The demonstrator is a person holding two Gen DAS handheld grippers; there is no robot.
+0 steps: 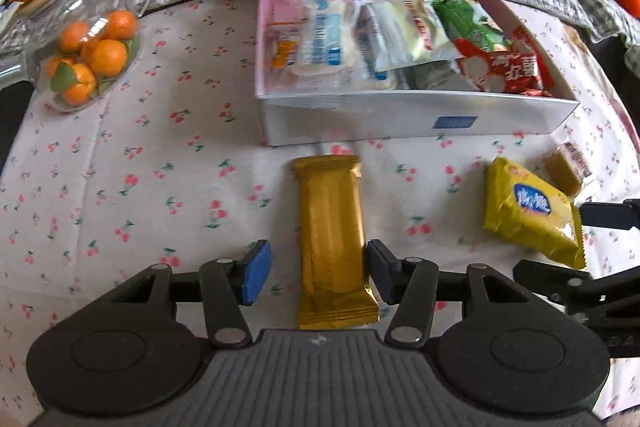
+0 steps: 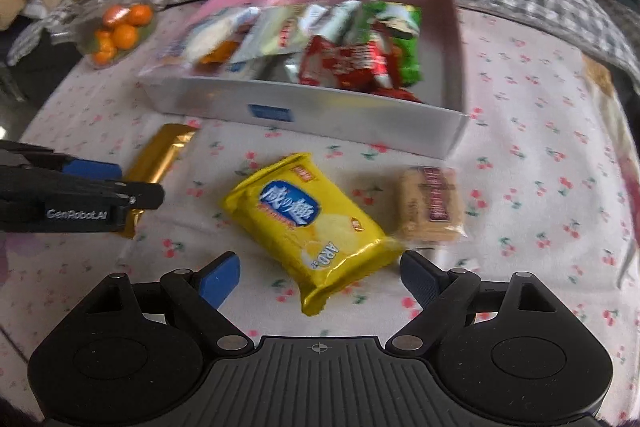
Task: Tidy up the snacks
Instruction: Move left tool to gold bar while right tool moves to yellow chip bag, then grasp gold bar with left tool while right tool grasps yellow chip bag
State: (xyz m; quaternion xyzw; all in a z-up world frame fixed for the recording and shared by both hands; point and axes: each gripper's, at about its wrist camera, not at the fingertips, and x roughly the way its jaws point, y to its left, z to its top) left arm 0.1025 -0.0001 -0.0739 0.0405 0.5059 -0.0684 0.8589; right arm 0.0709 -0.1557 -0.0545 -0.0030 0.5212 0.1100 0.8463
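Left wrist view: your left hand-held gripper (image 1: 316, 277) is straddling a gold-wrapped snack bar (image 1: 334, 243) lying on the cherry-print tablecloth (image 1: 140, 187) of the worktop. The right pad (image 1: 380, 277) is touching the wrapper's edge while the blue left pad (image 1: 254, 273) is standing just clear, so the jaws are sitting partly open around the bar and not yet clamping it. Beyond the bar, the pink-lined box (image 1: 420, 117) is holding an assortment of packeted snacks. A yellow cracker packet (image 1: 528, 211) is lying to the right, a small tan biscuit pack (image 1: 568, 167) beside it. A glass jar of small oranges (image 1: 88, 51) is standing at far left.

Right wrist view: your right hand-held gripper (image 2: 320, 281) is hovering wide open, its pads flanking the near end of the yellow cracker packet (image 2: 304, 223) without touching. The tan biscuit pack (image 2: 432, 211) is resting just right of it. At left, your other gripper (image 2: 100, 187) is reaching over the gold bar (image 2: 160, 163), in front of the box (image 2: 320, 115).
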